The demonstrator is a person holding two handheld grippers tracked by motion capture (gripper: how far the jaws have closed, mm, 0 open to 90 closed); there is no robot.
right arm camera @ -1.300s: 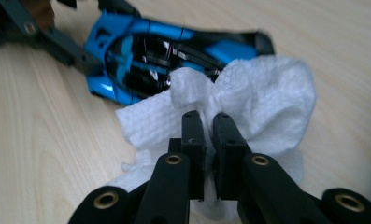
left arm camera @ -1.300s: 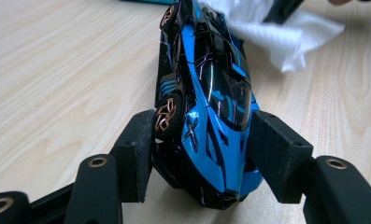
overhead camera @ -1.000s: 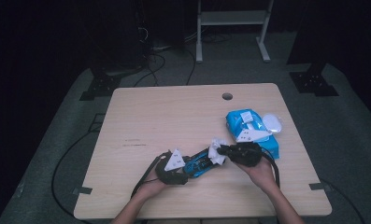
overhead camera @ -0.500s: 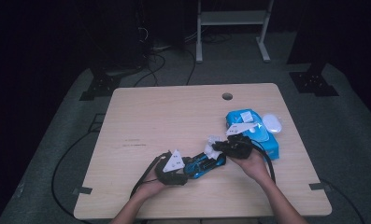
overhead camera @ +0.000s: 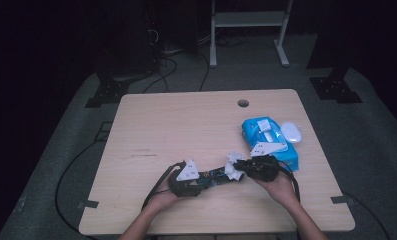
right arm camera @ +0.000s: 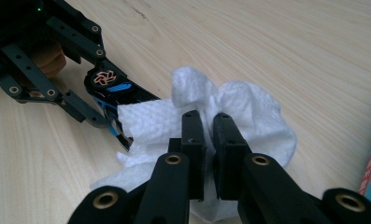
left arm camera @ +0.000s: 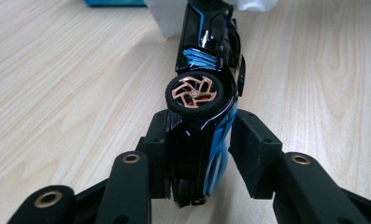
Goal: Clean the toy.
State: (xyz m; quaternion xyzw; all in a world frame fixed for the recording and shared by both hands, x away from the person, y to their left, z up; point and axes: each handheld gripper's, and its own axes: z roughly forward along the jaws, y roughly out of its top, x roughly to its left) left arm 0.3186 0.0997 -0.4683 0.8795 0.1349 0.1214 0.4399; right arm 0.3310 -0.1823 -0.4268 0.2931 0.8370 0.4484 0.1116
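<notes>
A black and blue toy car [left arm camera: 202,88] with copper wheels lies on its side, and my left gripper [left arm camera: 197,154] is shut on its rear end. In the high view the toy car [overhead camera: 217,176] stretches between the left gripper [overhead camera: 198,181] and the right gripper [overhead camera: 242,166] near the table's front edge. My right gripper [right arm camera: 209,140] is shut on a crumpled white wipe [right arm camera: 239,112], which rests against the front of the toy car [right arm camera: 115,93]. From above, the wipe [overhead camera: 232,164] covers the car's right end.
A blue pack of wipes [overhead camera: 266,135] lies at the table's right, with a white oval object [overhead camera: 291,132] beside it. The wooden table [overhead camera: 186,125] has a cable hole [overhead camera: 243,103] near its far edge. Cables trail off the front left.
My right gripper has moved left from the wipes pack with the wipe and brought it against the car's front end. The left gripper has held the car nearly still.
</notes>
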